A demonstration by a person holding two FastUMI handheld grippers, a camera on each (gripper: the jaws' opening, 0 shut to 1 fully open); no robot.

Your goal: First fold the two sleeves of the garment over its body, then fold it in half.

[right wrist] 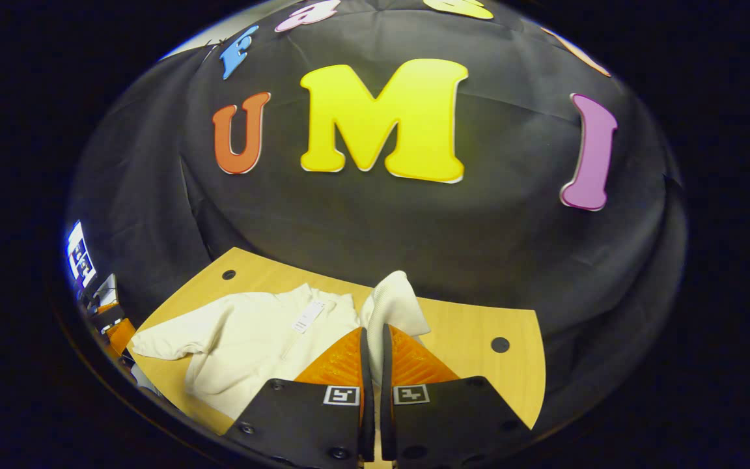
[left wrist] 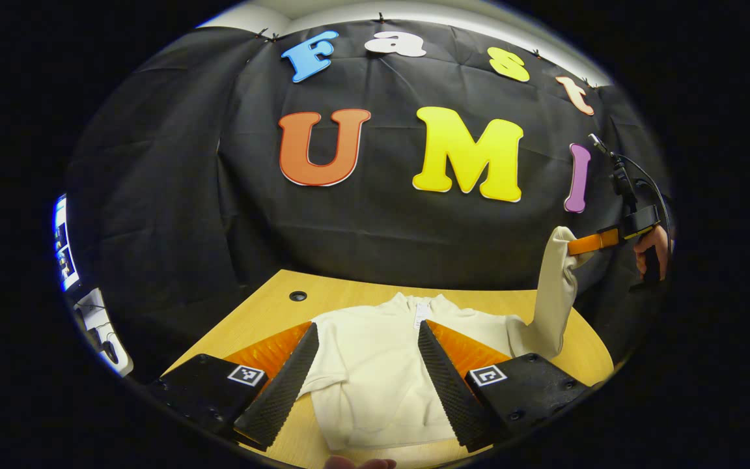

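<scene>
The cream garment lies flat on the table, collar toward the far edge. The right tongs are closed on the cuff of one sleeve and hold it high above the table's right side. The left tongs stand wide open over the body and hold nothing. I think the sleeve should now be carried across the chest and laid flat, without dragging the body.

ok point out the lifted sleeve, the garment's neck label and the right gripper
lifted sleeve (left wrist: 556, 286), left gripper view, middle of the raised part
neck label (right wrist: 308, 317), right gripper view, centre of the tag
right gripper (right wrist: 373, 339), right gripper view, midway between its fingertips
</scene>
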